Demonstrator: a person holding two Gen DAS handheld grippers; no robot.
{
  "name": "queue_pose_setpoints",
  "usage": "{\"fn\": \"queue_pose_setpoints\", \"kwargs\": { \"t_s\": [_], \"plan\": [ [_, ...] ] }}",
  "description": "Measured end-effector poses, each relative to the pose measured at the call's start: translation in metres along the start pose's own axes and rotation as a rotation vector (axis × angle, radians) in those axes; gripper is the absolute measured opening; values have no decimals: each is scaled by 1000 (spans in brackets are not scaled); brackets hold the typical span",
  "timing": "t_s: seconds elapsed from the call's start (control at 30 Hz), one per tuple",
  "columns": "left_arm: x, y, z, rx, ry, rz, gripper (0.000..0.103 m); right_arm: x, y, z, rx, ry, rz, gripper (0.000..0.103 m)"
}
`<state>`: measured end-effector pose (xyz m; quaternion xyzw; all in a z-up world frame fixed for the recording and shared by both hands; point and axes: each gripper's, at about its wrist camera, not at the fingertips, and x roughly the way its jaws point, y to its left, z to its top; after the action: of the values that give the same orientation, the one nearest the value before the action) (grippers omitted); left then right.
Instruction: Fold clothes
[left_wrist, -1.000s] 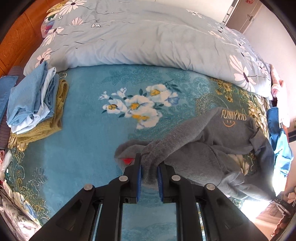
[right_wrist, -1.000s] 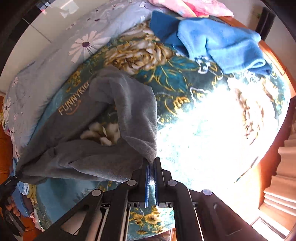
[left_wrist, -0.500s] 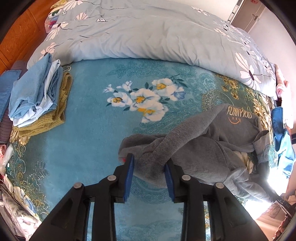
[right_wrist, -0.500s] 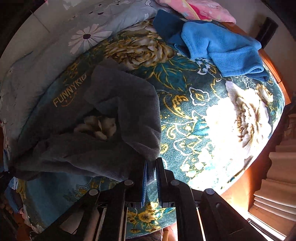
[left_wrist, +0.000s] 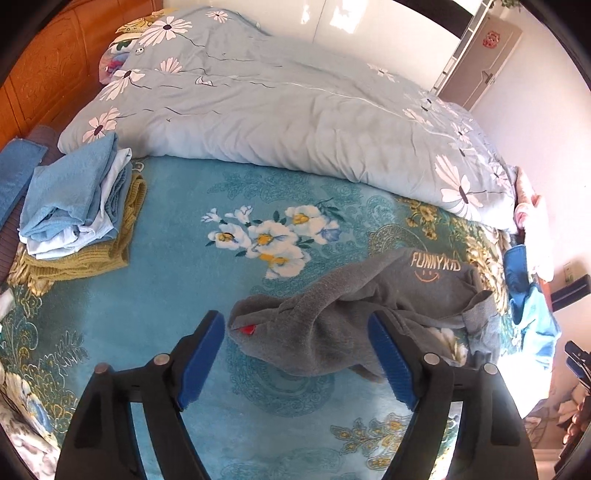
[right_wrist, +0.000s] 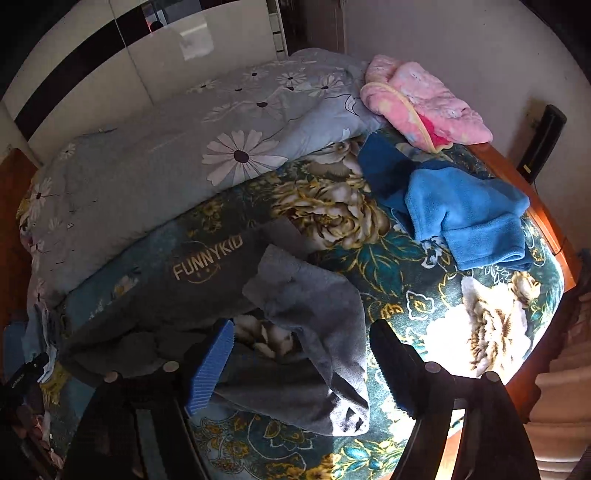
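One grey sweatshirt (left_wrist: 369, 317) lies crumpled on the teal floral blanket (left_wrist: 155, 302) — lettering up, below the pale daisy duvet (left_wrist: 280, 110). Both the left gripper (left_wrist: 295, 360) and the right gripper (right_wrist: 301, 369) hover above it, jaws opening wide, gripping nothing — a folded clothes stack (left_wrist: 74, 206) sits well apart.

left gripper (left_wrist: 295, 354) and right gripper (right_wrist: 301, 363) both point steeply downward, fingers spreading apart, gripping nothing.

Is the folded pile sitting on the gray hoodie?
No, the folded pile lies on the blanket, well apart from the hoodie.
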<state>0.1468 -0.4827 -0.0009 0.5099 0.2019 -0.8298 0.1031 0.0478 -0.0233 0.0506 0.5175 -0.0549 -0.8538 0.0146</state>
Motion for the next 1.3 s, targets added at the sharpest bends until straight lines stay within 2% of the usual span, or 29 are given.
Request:
{"fn": "queue_pose_setpoints", "kwargs": {
  "t_s": [0.1,0.17,0.27,0.33,0.4,0.6,0.73,0.8,0.93,0.97,1.03,1.1,1.2,1.3],
  "plan": [
    [-6,1,2,-30,-46,-5,82,10,16,16,-21,-7,90,87],
    [-5,2,5,-59,-56,-17,87,26,28,27,-39,14,154,89],
    [7,0,7,-80,-22,-35,88,60,42,40,-65,62,225,98],
    [16,-7,8,-55,2,15,88,84,52,50,-79,98,256,100],
    [25,-14,7,-22,18,70,88,114,55,58,-107,145,253,101],
    [61,-26,9,4,90,156,88,216,56,87,-194,244,132,102],
    [82,-28,9,-1,132,177,88,271,71,101,-303,295,112,101],
    [91,-28,8,-1,150,184,88,284,77,108,-360,314,111,99],
    [104,-25,5,-13,177,195,87,313,88,103,-460,367,90,87],
    [107,-24,5,-21,183,193,84,319,89,101,-474,381,85,84],
    [111,-22,4,-38,198,192,71,327,90,96,-498,400,49,65],
    [116,-20,3,-55,213,201,46,325,89,94,-507,385,22,57],
    [121,-17,2,-98,235,167,25,318,81,96,-474,378,23,25],
    [122,-20,4,-102,220,166,20,307,75,97,-461,381,55,15]
  ]
}}
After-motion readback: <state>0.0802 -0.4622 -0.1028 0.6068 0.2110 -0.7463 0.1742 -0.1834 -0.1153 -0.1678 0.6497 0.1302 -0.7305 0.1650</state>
